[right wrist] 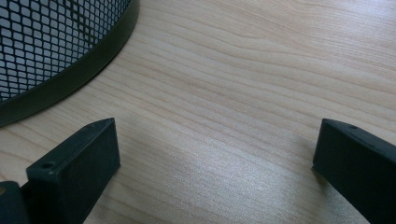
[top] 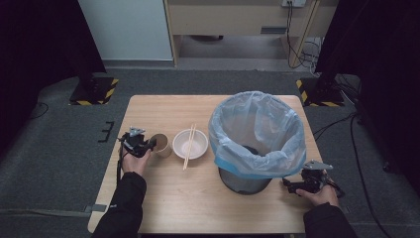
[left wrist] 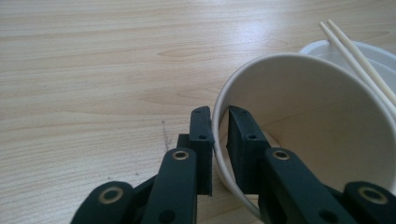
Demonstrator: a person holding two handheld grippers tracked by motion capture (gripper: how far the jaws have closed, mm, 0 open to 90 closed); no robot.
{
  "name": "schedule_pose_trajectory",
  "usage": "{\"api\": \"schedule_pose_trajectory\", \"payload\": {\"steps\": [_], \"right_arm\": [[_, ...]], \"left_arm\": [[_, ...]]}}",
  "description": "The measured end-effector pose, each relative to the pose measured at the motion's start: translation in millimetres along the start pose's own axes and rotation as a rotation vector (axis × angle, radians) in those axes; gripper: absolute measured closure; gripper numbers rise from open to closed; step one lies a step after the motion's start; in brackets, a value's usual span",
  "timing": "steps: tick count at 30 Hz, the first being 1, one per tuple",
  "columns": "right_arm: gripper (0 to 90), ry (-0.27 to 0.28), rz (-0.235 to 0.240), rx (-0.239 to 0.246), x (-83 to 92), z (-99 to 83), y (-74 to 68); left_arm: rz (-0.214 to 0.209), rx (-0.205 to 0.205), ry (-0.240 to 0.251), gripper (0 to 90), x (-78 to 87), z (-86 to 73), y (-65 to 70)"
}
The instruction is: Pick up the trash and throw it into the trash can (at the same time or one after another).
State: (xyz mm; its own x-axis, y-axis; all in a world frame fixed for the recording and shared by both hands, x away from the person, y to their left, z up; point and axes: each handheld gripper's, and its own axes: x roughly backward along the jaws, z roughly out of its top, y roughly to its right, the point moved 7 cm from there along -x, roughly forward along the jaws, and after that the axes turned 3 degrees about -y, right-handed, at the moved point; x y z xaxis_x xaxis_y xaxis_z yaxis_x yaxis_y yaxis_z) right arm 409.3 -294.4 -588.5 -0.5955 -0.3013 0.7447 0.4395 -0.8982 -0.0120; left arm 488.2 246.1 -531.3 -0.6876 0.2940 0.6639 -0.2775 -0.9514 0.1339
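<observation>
Between the jaws of your left gripper (left wrist: 220, 135) you are pinching the near wall of the paper cup (left wrist: 303, 126): one jaw is sitting outside the rim, the other inside, and both are pressing on the thin wall, so the cup is clamped. From the left gripper view the cup is looking tilted toward you, its white inside open to the camera. From the high view your left gripper (top: 143, 145) is sitting at the left part of the wooden table (top: 198, 198), with the cup (top: 161, 145) touching its tip and your left hand (top: 133, 161) resting behind it. Just beside the cup, toward the middle of the table, a white bowl (top: 190, 144) is standing with a pair of chopsticks (top: 188, 147) lying across it and reaching past its near rim; in the left gripper view the chopsticks (left wrist: 359, 65) are crossing over the bowl's rim (left wrist: 373, 53) behind the cup. Farther right a mesh wastebasket (top: 245, 181) lined with a pale blue bag (top: 257, 131) is taking up much of the table's right half. Your right gripper (right wrist: 215, 158) is resting spread wide with nothing between its jaws, hovering low over bare wood just beside the wastebasket's dark base (right wrist: 70, 84). From above, that gripper (top: 296, 187) is sitting at the near right edge, well apart from the cup.
</observation>
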Motion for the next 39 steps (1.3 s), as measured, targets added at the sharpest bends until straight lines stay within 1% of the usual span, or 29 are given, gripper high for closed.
{"api": "schedule_pose_trajectory", "payload": {"steps": [2,4,6,8,11,13,14,15,17,25,29,33,39], "right_arm": [[0.8,0.000,0.000,0.000,0.0,0.0,0.0],[0.8,0.000,0.000,0.000,0.0,0.0,0.0],[0.8,0.000,0.000,0.000,0.0,0.0,0.0],[0.8,0.000,0.000,0.000,0.0,0.0,0.0],[0.8,0.003,0.000,0.002,-0.1,0.2,0.4],[0.8,0.003,0.000,0.002,-0.1,0.2,0.4],[0.8,0.003,0.000,0.003,-0.1,0.2,0.4],[0.8,0.003,0.000,0.003,-0.1,0.2,0.4],[0.8,0.003,0.000,0.002,-0.1,0.2,0.4],[0.8,0.003,0.000,0.003,-0.1,0.2,0.4],[0.8,0.003,0.000,0.002,-0.1,0.2,0.4],[0.8,0.003,0.001,0.002,-0.1,0.2,0.4],[0.8,0.003,0.000,0.002,-0.1,0.2,0.4]], "left_arm": [[-0.005,0.004,0.005,82.1,1.4,0.6,0.7],[-0.005,-0.002,0.005,82.5,4.9,2.1,1.4],[-0.014,0.002,0.020,82.6,9.8,5.3,2.0],[-0.020,0.002,0.047,82.5,16.2,10.1,3.2],[-0.026,-0.015,0.096,82.6,29.7,19.0,6.4],[-0.029,-0.025,0.136,82.6,39.8,25.8,8.9],[-0.034,-0.030,0.173,82.5,48.9,31.8,10.5],[-0.034,-0.030,0.173,82.5,48.9,31.8,10.5],[-0.040,-0.027,0.209,82.5,55.9,36.9,12.0],[-0.059,-0.032,0.304,82.5,80.9,55.1,17.5],[-0.066,-0.032,0.361,82.5,96.5,65.0,19.9],[-0.084,-0.027,0.416,82.4,113.1,74.9,23.1],[-0.102,-0.041,0.490,82.4,136.8,87.8,31.8]]}}
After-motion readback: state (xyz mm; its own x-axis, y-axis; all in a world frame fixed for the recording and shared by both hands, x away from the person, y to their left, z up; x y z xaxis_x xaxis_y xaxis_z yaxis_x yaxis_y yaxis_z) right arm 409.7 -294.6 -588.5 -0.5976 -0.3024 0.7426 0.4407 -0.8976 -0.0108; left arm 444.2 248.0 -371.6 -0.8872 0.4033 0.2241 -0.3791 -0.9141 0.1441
